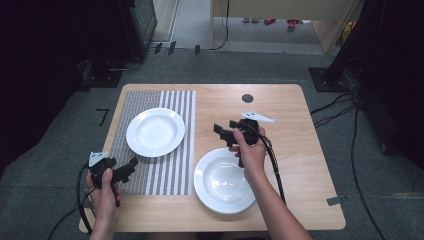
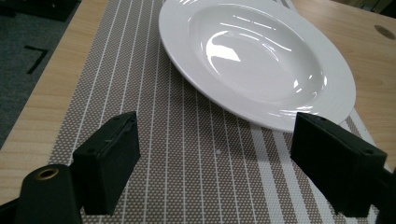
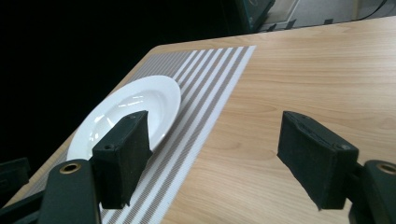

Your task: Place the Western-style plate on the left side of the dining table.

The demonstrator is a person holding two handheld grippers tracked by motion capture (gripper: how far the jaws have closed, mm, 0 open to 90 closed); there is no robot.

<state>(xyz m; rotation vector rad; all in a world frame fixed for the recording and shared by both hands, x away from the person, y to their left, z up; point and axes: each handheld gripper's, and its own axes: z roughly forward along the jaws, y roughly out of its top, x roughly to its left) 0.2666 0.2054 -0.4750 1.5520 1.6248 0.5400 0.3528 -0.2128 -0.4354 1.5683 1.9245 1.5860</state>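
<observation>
Worktop [image 1: 300, 150]: light wood, striped placemat [image 1: 165, 170] on left half.
Far plate [image 1: 155, 132]: white, glossy, deep-welled, empty, on placemat.
Near plate [image 1: 223, 180]: same kind, on bare wood beside placemat; judged not yet paired with far plate.
Left hand-held gripper [image 1: 134, 163]: released, empty, low over placemat.
Right hand-held gripper [image 1: 218, 131]: released, empty, above near plate's far rim.
</observation>
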